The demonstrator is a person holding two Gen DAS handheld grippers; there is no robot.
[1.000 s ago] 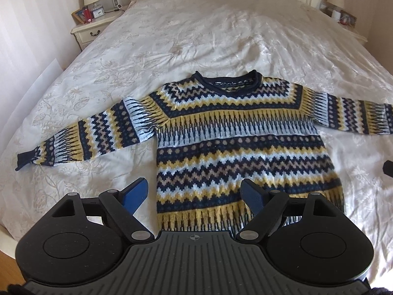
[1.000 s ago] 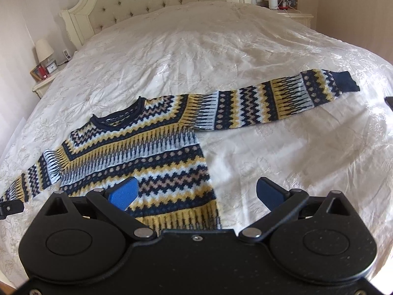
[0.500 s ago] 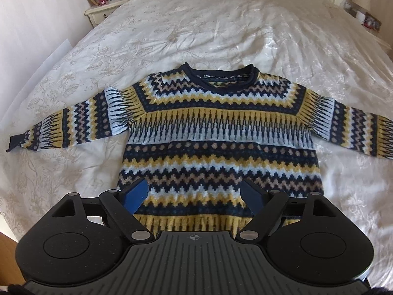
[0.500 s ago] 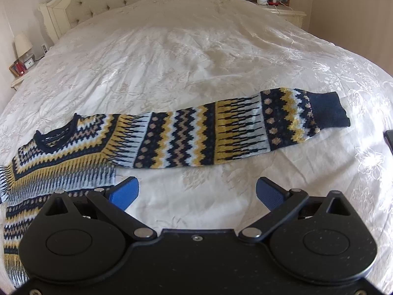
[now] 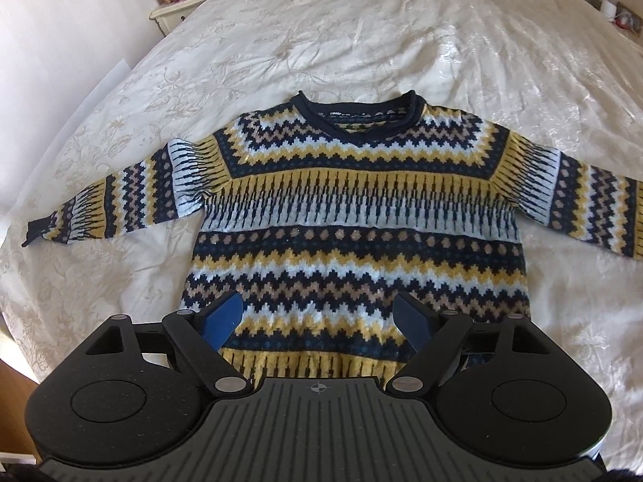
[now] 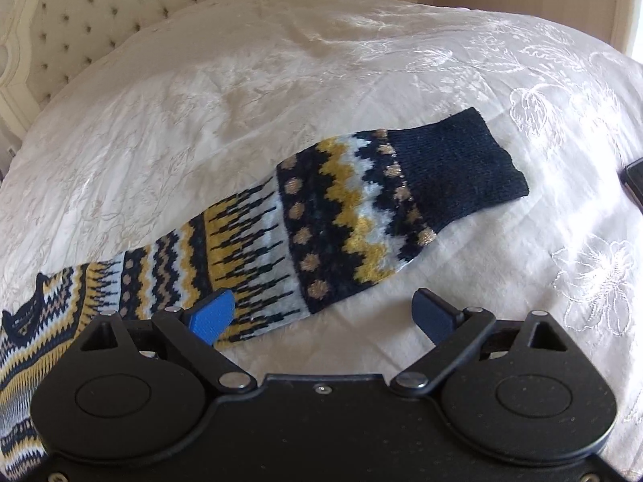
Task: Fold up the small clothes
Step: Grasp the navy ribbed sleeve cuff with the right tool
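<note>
Sweater: patterned knit in navy, yellow, pale blue and tan zigzag bands; lies flat, front up, on the bed, both sleeves spread sideways, neckline toward 12 o'clock in the left wrist view.
Collar: navy rolled neckband, at the 12 o'clock end of the body.
Hem: yellow-and-navy ribbed edge, at 6 o'clock, just ahead of the left tool.
Right sleeve: stretched out flat; navy cuff toward 2 o'clock in the right wrist view.
Left sleeve: runs to 9 o'clock in the left wrist view, navy cuff at its tip.
Left gripper: above the lower body of the sweater; jaws spread wide, nothing between them.
Right gripper: beside the right sleeve's lower edge; jaws spread wide, blue left finger over the sleeve, right finger over bare cover.
Bed: white embroidered cover; tufted headboard at 11 o'clock in the right wrist view.
Nightstand: cream, at 11 o'clock in the left wrist view.
</note>
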